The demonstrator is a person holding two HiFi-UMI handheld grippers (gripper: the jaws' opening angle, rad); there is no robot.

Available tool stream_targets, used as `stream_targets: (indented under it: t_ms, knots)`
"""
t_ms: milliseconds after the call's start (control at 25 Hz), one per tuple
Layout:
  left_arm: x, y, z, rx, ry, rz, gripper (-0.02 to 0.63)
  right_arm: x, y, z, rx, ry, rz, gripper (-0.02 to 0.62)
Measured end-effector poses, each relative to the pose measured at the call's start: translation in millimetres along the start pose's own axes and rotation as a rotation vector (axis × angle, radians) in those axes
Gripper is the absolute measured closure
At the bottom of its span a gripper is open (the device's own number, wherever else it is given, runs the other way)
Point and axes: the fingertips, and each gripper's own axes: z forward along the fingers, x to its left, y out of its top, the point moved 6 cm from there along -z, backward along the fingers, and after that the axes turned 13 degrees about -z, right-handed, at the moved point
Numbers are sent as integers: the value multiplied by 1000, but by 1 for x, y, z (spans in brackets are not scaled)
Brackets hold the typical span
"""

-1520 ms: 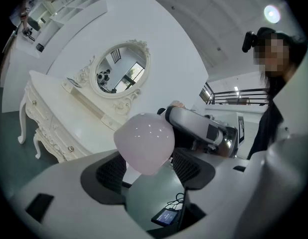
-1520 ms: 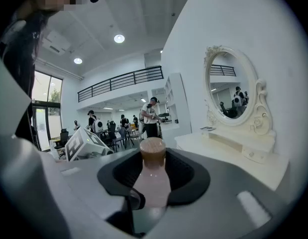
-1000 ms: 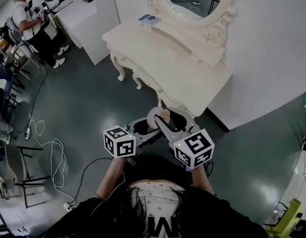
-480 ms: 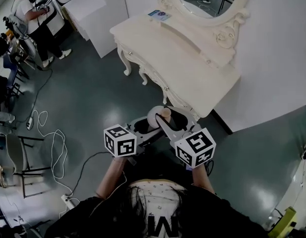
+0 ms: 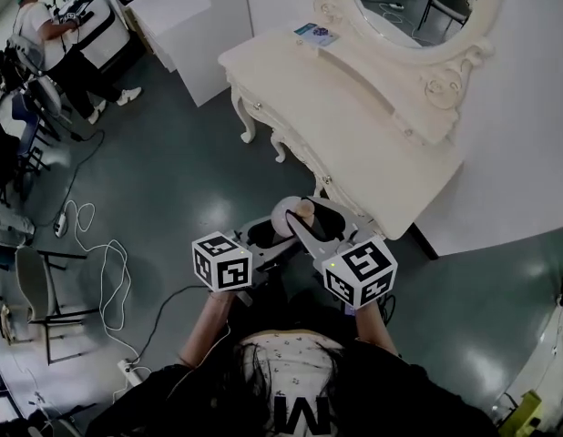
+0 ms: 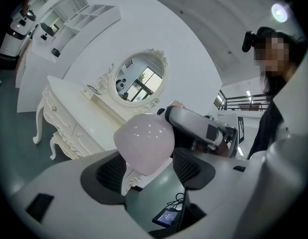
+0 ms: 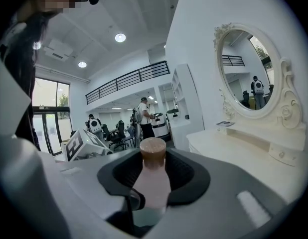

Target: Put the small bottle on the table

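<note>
**Right gripper pinching the small bottle above the floor, bench not reached**

Right gripper: jaws are standing fairly wide and are closing on the pale pink body of the small bottle. In the right gripper view the bottle is sitting upright between the two dark pads, with its brown cap pointing up and clear of them.

Left gripper: jaws are standing apart, and the bottle's rounded pink base is sitting between and just above them. I cannot tell whether its pads are pressing on the base. The right gripper's grey jaw is reaching onto the bottle from behind in this view.

Head view: both grippers are meeting at the bottle in front of the person's chest, marker cubes facing the camera. The bottle is hanging in the air over the glossy dark floor, just off the near end of the bench and not touching it.

Bench: ornate, white, on curved legs, standing against a white wall. Its top is looking bare. An oval mirror is rising at its back, and a small booklet is lying on the low shelf at the far end.

Surroundings: a white cable is looping across the floor at the left. Another person is standing at equipment in the far corner.
</note>
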Motion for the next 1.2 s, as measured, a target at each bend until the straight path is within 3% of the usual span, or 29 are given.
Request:
stream_targets:
  t_ms: [680, 1200]
  knots:
    - [119, 164, -34, 70, -66, 8, 331, -47, 50, 186, 10, -104, 27, 445]
    - [183, 236, -51, 123, -118, 26, 330, -63, 66, 276, 28, -182, 28, 445]
